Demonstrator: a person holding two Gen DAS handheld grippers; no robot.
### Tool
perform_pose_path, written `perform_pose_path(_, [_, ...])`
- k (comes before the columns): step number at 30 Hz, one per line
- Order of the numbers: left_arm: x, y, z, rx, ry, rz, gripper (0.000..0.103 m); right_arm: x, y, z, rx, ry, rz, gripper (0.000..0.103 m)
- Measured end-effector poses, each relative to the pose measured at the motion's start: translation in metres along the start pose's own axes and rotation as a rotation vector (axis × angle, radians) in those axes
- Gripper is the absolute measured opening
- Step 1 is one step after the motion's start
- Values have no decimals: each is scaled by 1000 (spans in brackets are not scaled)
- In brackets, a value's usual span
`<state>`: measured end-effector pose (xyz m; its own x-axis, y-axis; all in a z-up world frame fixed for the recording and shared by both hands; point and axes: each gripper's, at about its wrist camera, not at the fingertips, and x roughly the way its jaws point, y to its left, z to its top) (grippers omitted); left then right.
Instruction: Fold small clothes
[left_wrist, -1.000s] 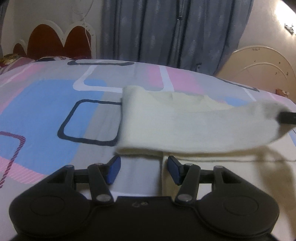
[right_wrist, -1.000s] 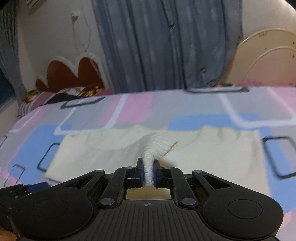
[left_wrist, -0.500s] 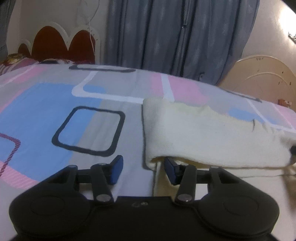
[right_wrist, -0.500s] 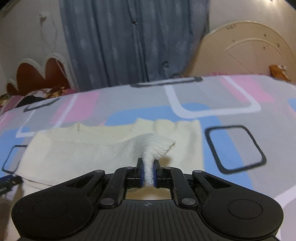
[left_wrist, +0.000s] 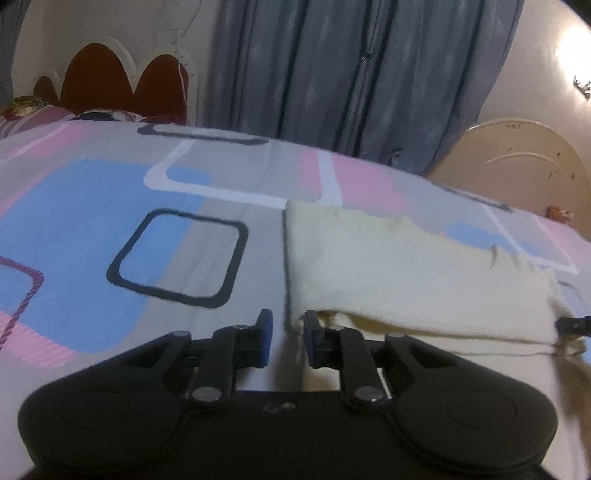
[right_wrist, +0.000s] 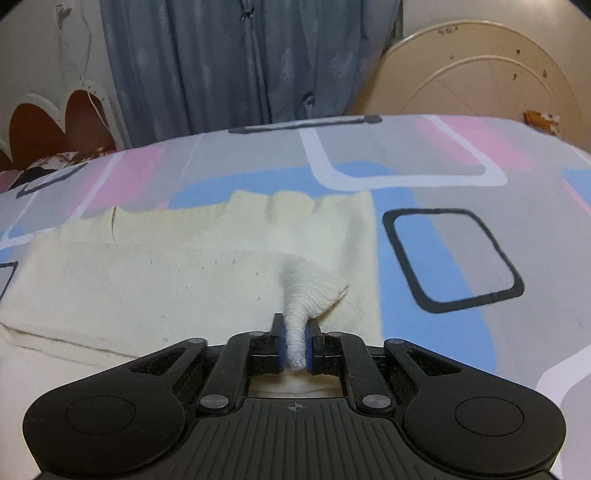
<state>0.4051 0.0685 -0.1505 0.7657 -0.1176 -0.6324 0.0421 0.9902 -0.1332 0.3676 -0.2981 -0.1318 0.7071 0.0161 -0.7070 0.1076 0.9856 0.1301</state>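
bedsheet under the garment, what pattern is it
Grey bedsheet with blue and pink blocks and rounded square outlines; right wrist view shows it best.

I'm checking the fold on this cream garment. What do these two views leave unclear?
- Left gripper: jaws have just been closing; motion blur hides whether the pads touch the cream garment.
- Right gripper: its body hides the garment's near edge.

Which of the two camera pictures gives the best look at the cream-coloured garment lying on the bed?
The right wrist view: the cream garment spreads across the bedsheet, its folded layer and far edge plain, a corner pinched in the right gripper. The left wrist view shows it slanted and blurred, one corner beside the left gripper.
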Motion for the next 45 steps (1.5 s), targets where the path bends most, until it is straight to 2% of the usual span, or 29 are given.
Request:
perform_pose_path(4, [-13, -5, 9, -13, -26, -37, 25, -5, -7, 4, 41, -14, 12, 13])
perform_pose_path(6, [-13, -10, 13, -14, -18, -60, 25, -8, -11, 6, 77, -22, 53, 21])
perform_pose_path(8, [-8, -15, 15, -12, -10, -71, 25, -11, -13, 8, 106, -27, 73, 49])
perform_pose_path(9, [-5, -17, 16, -12, -8, -73, 25, -12, -13, 8, 110, -34, 74, 52])
perform_pose_path(15, [16, -30, 26, -3, 5, -91, 25, 4, -13, 14, 111, 11, 72, 52])
perform_pose_path(16, [21, -32, 27, 3, 9, -92, 25, 7, -13, 15, 108, 14, 67, 45])
perform_pose_path(17, [26, -34, 29, 7, 15, -91, 25, 9, -13, 15, 101, 19, 59, 24])
perform_pose_path(18, [30, -36, 31, 5, 21, -90, 25, 9, -12, 16, 99, 22, 60, 15])
perform_pose_path(20, [37, -39, 34, 3, 30, -97, 25, 6, -12, 16, 82, -1, 51, 12])
perform_pose_path(22, [42, -42, 34, 9, 32, -100, 25, 2, -11, 14, 28, -26, -14, 11])
perform_pose_path(23, [46, -43, 33, 12, 42, -101, 25, 6, -12, 11, 12, -8, -44, 8])
perform_pose_path(26, [55, -43, 30, 4, 79, -95, 25, 10, -19, 9, 9, 13, -34, 8])
perform_pose_path(28, [53, -42, 32, 2, 68, -94, 25, 1, -20, 13, 19, -33, -53, 8])
perform_pose_path(30, [50, -44, 35, 14, 47, -97, 26, -8, -25, 18, 61, -77, -24, 13])
perform_pose_path(31, [51, -45, 38, 17, 44, -98, 30, -10, -26, 21, 76, -86, 1, 26])
perform_pose_path(32, [53, -46, 40, 16, 45, -100, 29, -11, -25, 24, 82, -93, 15, 52])
perform_pose_path(33, [56, -47, 42, 14, 49, -97, 29, -11, -22, 26, 78, -104, 18, 64])
perform_pose_path(34, [59, -48, 44, 12, 51, -96, 29, -10, -18, 28, 63, -118, 26, 69])
perform_pose_path(36, [66, -50, 46, 11, 54, -91, 29, -5, -7, 32, 30, -111, 35, 69])
perform_pose_path(38, [73, -51, 47, 14, 68, -83, 29, 6, 2, 33, 9, -80, 40, 60])
perform_pose_path(43, [89, -55, 50, 53, 78, -60, 29, 35, 7, 28, -20, -10, 12, 60])
perform_pose_path(45, [94, -55, 51, 55, 83, -55, 29, 37, 11, 25, -59, -7, 0, 60])
